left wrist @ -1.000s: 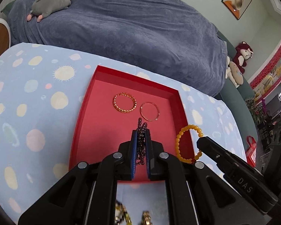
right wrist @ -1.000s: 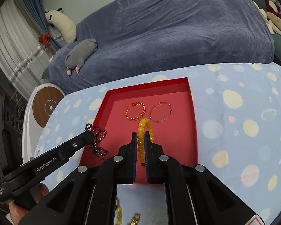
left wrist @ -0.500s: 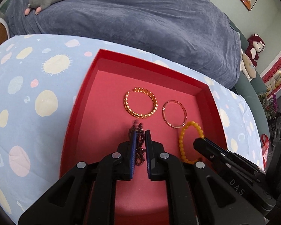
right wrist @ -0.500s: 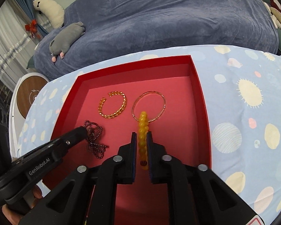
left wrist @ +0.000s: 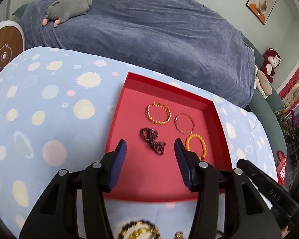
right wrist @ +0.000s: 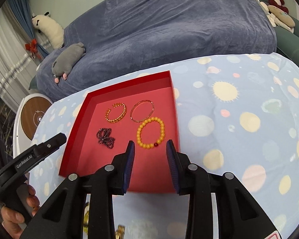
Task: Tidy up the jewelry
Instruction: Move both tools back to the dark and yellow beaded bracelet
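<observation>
The red tray [left wrist: 117, 119] fills the middle of both views on the dotted blue cloth [left wrist: 49, 99], with four pieces lying apart on its floor. More gold-toned jewelry [left wrist: 137, 231] lies blurred at the bottom edge of the left view, below my left gripper [left wrist: 150, 146], probably the nearer hand. Both grippers, the right gripper [right wrist: 150, 146] too, are spread wide and empty, above the dark bead strand [left wrist: 152, 141] and yellow bead bracelet [right wrist: 150, 132].

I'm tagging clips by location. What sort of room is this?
Probably a bedroom or living room at home: a blue blanket draped over furniture, soft toys, and framed pictures on the wall.
</observation>
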### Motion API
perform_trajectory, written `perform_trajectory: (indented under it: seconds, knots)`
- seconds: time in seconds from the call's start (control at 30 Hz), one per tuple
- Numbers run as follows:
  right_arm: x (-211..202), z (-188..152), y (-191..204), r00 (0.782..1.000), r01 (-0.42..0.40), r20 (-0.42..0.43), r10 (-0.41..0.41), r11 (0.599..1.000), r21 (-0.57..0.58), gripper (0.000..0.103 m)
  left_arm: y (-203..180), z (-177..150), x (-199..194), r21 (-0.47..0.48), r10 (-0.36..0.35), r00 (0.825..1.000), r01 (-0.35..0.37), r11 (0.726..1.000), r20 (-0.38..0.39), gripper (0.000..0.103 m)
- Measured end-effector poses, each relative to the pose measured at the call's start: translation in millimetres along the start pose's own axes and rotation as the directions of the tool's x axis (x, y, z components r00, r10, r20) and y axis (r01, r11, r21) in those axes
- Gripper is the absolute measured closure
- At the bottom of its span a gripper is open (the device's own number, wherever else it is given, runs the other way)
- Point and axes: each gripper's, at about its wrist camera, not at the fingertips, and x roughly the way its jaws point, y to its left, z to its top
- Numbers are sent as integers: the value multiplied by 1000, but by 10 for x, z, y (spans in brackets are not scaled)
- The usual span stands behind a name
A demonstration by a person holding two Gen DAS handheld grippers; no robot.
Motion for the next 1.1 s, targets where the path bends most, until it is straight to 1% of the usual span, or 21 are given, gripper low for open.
perform_trajectory:
  seconds: [0.1, 0.2, 0.33, 0.43, 0.57, 0.7, 0.77, 0.83, 1.0, 1.03, 1.07, 1.1]
  knots:
    - [-189, -160, -38, 1000, 1, 1, -1, 1000, 7, 71, 15, -217, -184, 21, 17, 1000, -16, 1000, -5, 55]
    - [-332, -348, -80, 1000, 6, -7, -5, 1000, 8, 71, 56, -433, -302, 23, 27, 999, -26, 999, -26, 55]
    - [-461, -649, -139, 999, 24, -37, -23, 1000, 8, 71, 166, -723, -400, 4, 43, 997, -42, 999, -62, 55]
    - [-535, -872, -203, 998, 32, -61, -31, 999, 19, 71, 203, -939, -450, 10, 58, 995, -57, 998, -83, 55]
    - [-594, -1166, -266, 995, 42, -95, -38, 999, 31, 71, 233, -1194, -456, 18, 71, 990, -69, 997, -123, 52]
    - [-619, -1364, -284, 992, 41, -120, -36, 998, 42, 71, 271, -1314, -387, -15, 76, 987, -79, 997, -145, 52]
    - [-626, -1435, -275, 991, 42, -126, -37, 998, 38, 71, 287, -1320, -349, -39, 68, 987, -74, 997, -143, 52]
    - [-624, -1480, -250, 990, 44, -132, -40, 999, 25, 71, 297, -1307, -293, -42, 72, 987, -78, 996, -141, 53]
    - [-601, -1539, -233, 989, 42, -142, -39, 999, 25, 71, 297, -1293, -179, -37, 74, 986, -80, 996, -147, 62]
    - [-592, -1541, -241, 989, 43, -143, -38, 999, 27, 71, 286, -1297, -178, -25, 79, 987, -83, 996, -138, 67]
    - [-586, -1541, -247, 989, 44, -144, -39, 999, 29, 71, 279, -1300, -168, -17, 76, 987, -79, 997, -140, 74]
    - [-582, -1538, -253, 989, 46, -144, -41, 998, 31, 71, 274, -1304, -166, -11, 80, 987, -82, 997, -140, 75]
